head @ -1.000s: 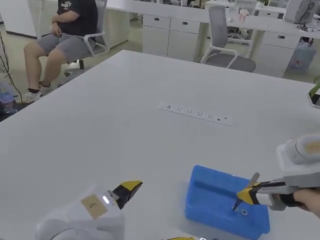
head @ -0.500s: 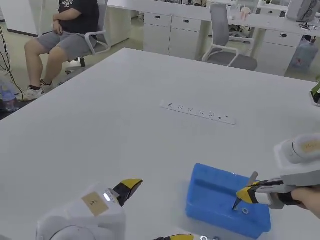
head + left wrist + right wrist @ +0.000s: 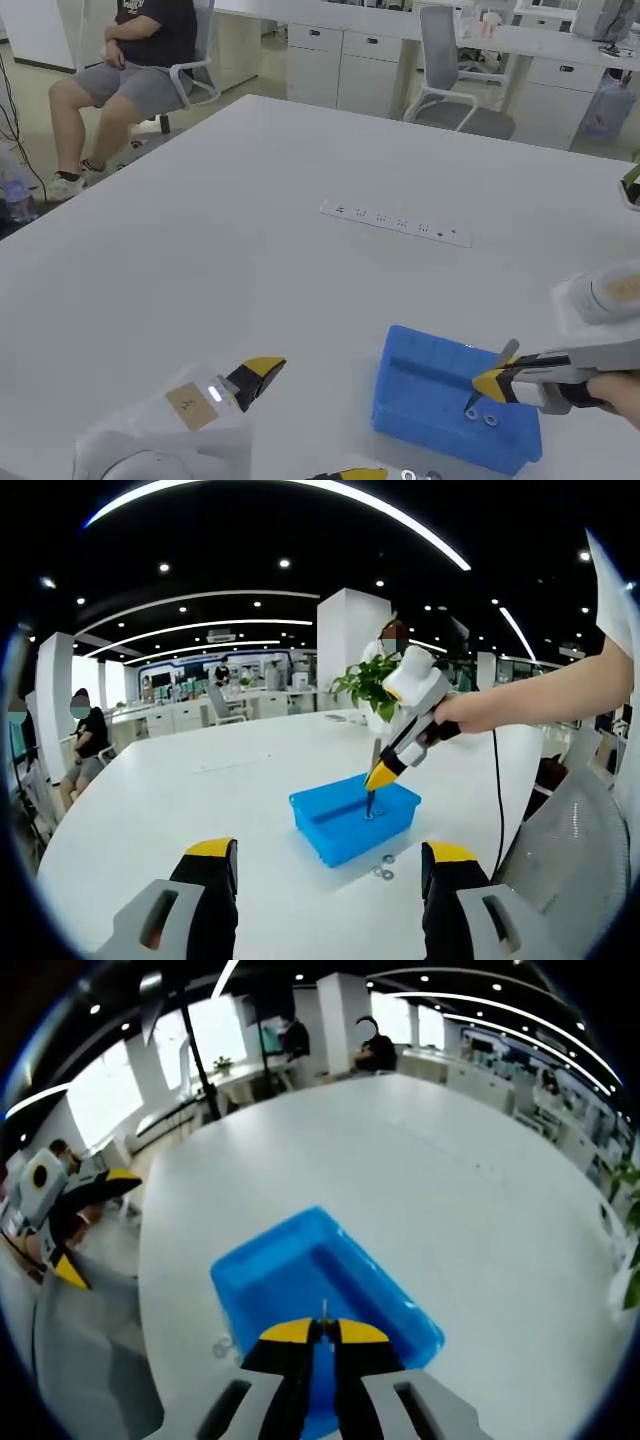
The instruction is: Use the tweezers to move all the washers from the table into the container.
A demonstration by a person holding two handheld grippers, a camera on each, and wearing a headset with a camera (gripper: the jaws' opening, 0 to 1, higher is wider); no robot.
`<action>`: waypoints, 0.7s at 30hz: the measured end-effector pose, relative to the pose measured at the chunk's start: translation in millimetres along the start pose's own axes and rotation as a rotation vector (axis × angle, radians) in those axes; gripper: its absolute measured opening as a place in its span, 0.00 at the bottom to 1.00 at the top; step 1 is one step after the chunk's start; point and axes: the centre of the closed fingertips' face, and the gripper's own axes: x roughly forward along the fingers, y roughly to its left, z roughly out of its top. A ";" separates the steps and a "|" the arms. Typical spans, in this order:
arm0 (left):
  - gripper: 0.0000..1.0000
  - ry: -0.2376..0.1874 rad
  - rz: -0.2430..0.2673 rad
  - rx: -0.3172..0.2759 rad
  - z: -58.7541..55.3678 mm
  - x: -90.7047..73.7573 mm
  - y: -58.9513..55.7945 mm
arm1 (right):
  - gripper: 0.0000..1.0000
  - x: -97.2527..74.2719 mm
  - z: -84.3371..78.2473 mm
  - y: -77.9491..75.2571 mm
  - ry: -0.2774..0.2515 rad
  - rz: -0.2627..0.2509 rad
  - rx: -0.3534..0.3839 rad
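Washers (image 3: 383, 866) beside the bin (image 3: 396, 402) look light, thin and slippery, so the tweezers (image 3: 508, 353) clamped in the right gripper (image 3: 488, 386) should pinch a rim, while the left gripper (image 3: 330, 848) gapes wide.

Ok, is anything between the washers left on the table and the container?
Nothing visible. The washers lie on bare table just outside the container; only its wall stands between. The right gripper holds the tweezers over it.
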 end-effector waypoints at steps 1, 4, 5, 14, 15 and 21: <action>0.76 0.001 0.000 -0.001 -0.2 0.0 -0.1 | 0.04 -1.8 1.1 1.3 -0.004 0.001 -0.004; 0.76 0.001 -0.001 0.000 -0.1 0.0 -0.3 | 0.04 -6.1 3.7 5.8 -0.012 0.003 -0.014; 0.76 0.003 -0.001 0.001 -0.8 -0.1 0.1 | 0.04 -8.0 4.5 7.8 -0.013 0.007 -0.019; 0.75 0.011 -0.005 0.008 -2.8 0.4 -0.3 | 0.03 -24.3 14.9 25.1 -0.047 0.030 -0.046; 0.75 0.012 -0.006 0.008 -2.7 0.6 -0.6 | 0.03 -25.6 15.5 26.9 -0.047 0.033 -0.051; 0.74 0.017 -0.009 0.011 -2.5 1.1 -2.0 | 0.03 -34.5 19.9 42.4 -0.052 0.050 -0.097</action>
